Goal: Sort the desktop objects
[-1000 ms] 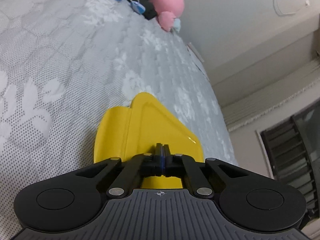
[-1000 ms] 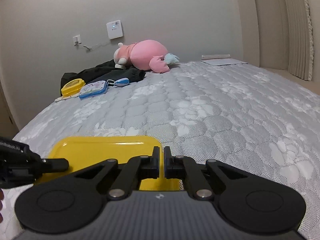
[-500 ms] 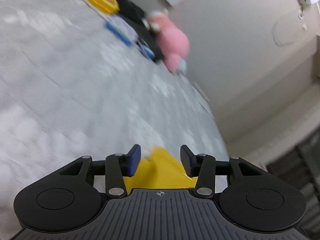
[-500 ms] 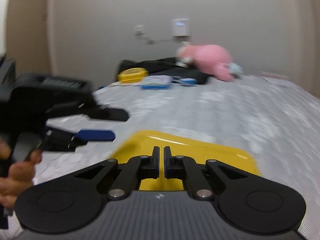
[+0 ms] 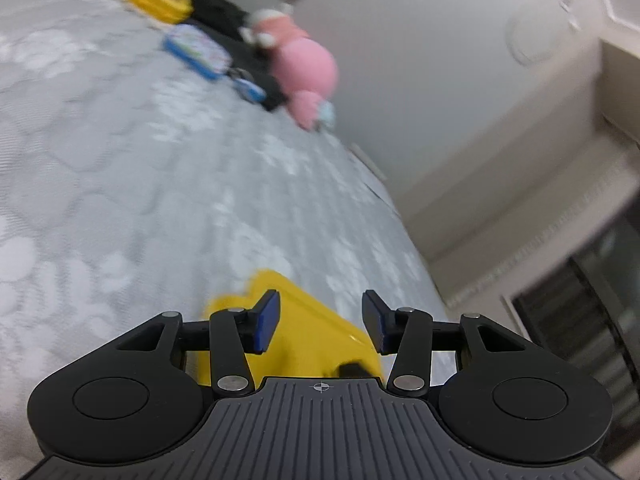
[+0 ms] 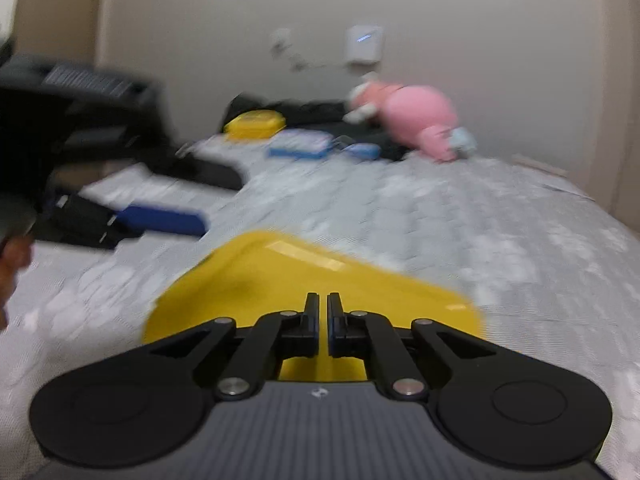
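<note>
A yellow tray (image 6: 312, 276) lies on the grey quilted bed (image 6: 480, 220), close in front of both cameras. My right gripper (image 6: 323, 312) is shut on the tray's near rim. My left gripper (image 5: 320, 316) hangs open just above the tray (image 5: 304, 332) and holds nothing. In the right wrist view the left gripper (image 6: 222, 200) shows at the left, blurred, with a blue pad (image 6: 160, 220) and a hand (image 6: 8, 256) behind it. At the far end lie a yellow round box (image 6: 254, 124), a blue tin (image 6: 300, 148) and a small blue item (image 6: 362, 151).
A pink plush toy (image 6: 416, 118) and black cloth (image 6: 320, 116) lie against the back wall. Paper (image 6: 536, 162) sits at the bed's far right edge. The quilt between the tray and the far objects is bare. Both views are blurred by motion.
My left gripper has let go of the tray, opened and lifted back. The right gripper stays shut on the tray and has swung it round to the left.
</note>
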